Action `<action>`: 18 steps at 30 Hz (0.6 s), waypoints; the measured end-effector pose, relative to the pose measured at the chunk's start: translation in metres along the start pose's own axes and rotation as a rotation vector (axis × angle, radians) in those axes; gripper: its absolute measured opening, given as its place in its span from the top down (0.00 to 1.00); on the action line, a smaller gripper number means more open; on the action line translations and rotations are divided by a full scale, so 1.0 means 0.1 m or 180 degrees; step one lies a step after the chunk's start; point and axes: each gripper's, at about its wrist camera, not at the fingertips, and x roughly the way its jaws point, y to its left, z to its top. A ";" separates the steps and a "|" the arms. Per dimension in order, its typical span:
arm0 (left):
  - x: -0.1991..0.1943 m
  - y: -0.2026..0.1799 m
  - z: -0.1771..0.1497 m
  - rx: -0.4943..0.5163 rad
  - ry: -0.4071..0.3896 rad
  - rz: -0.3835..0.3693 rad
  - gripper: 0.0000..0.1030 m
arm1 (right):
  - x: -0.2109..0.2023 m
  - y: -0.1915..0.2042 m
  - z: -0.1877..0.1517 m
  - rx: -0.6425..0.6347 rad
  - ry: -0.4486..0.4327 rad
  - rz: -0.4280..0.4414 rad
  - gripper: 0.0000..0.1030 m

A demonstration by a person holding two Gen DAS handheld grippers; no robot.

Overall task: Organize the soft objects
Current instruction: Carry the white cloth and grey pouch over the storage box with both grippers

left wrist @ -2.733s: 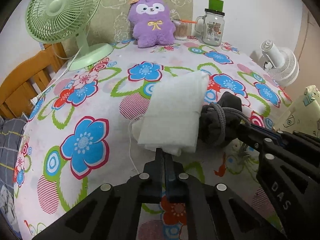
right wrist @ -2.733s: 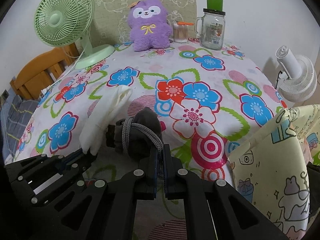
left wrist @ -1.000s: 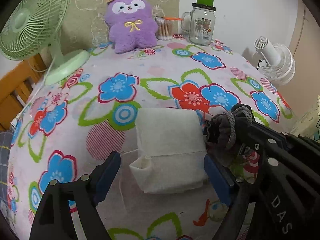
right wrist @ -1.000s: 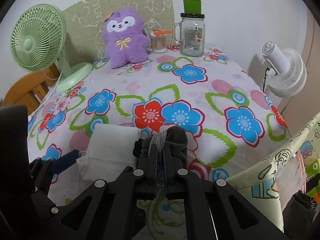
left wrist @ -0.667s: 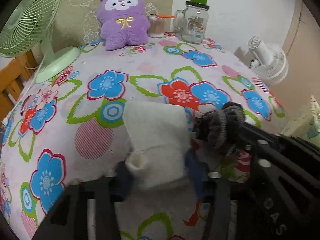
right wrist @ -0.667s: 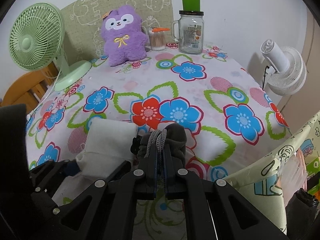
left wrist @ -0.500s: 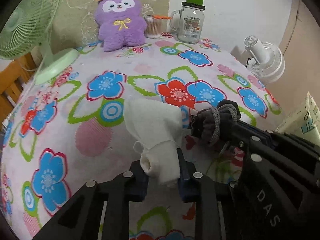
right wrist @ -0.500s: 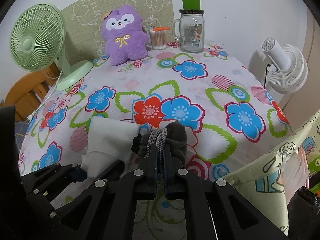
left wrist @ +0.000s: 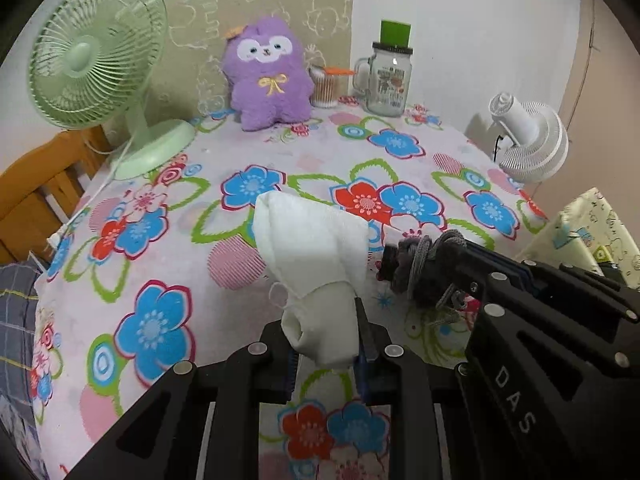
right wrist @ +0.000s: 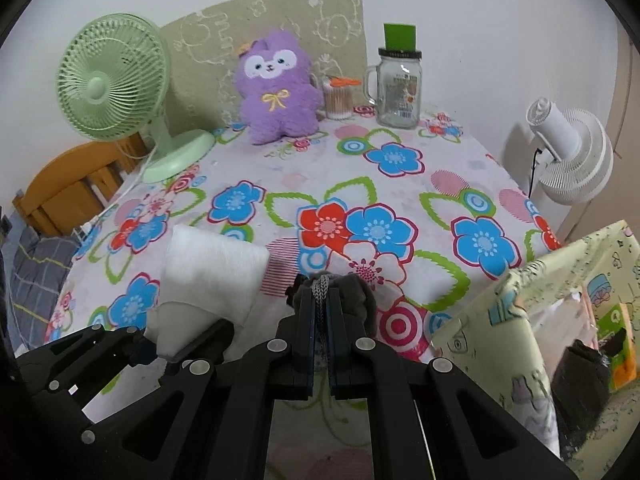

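In the left wrist view, the left gripper (left wrist: pixel 326 346) is pinching the near end of a folded white cloth (left wrist: pixel 312 248), its jaws having just closed on it; the cloth is drooping forward over the flowered tablecloth (left wrist: pixel 160 264), so it looks light and floppy, best held at the bunched end. In the right wrist view, the right gripper (right wrist: pixel 320 334) is clamping a dark grey knitted bundle (right wrist: pixel 352 292) by its cord, hanging just above the tablecloth; a patterned bag (right wrist: pixel 516 304) is standing open nearby.
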 end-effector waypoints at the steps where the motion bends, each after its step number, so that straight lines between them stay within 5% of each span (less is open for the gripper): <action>1: -0.04 0.00 -0.01 -0.0002 -0.0019 0.0004 0.80 | -0.05 0.01 -0.01 -0.0006 -0.0025 0.0012 0.93; 18: -0.73 -0.15 -0.24 -0.0030 -0.0335 0.0065 0.79 | -0.76 0.09 -0.21 -0.0120 -0.0320 0.0084 0.93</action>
